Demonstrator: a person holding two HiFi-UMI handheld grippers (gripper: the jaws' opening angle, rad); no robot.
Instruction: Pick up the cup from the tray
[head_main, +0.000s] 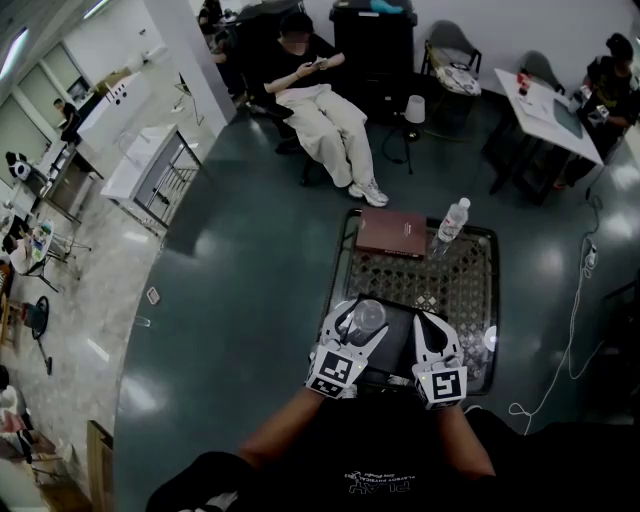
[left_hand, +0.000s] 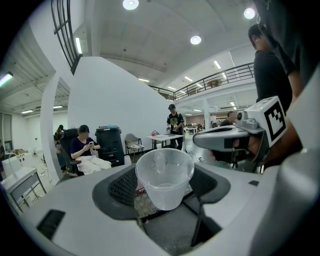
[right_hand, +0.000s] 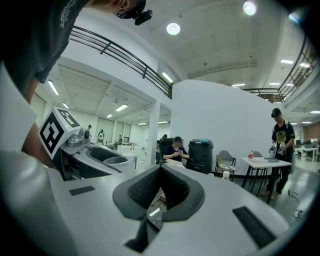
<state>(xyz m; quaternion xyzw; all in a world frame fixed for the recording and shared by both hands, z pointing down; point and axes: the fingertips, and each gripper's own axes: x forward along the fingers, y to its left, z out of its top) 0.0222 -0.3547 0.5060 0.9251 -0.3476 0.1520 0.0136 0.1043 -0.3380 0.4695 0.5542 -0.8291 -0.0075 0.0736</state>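
A clear plastic cup (head_main: 368, 313) is held upright between the jaws of my left gripper (head_main: 362, 328), lifted just over the near end of the low table. In the left gripper view the cup (left_hand: 165, 176) fills the gap between the dark pads, and it looks empty. Below and to the right of it lies a dark tray (head_main: 402, 338). My right gripper (head_main: 432, 328) hovers beside the left one with its jaws together and nothing in them. The right gripper view shows its pads (right_hand: 150, 187) meeting, with the cup (right_hand: 116, 161) off to the left.
The low table has a patterned top (head_main: 430, 285) with a brown book (head_main: 392, 232) and a water bottle (head_main: 452, 220) at its far end. A seated person (head_main: 315, 100) is beyond it. A white cable (head_main: 572, 330) trails on the floor at right.
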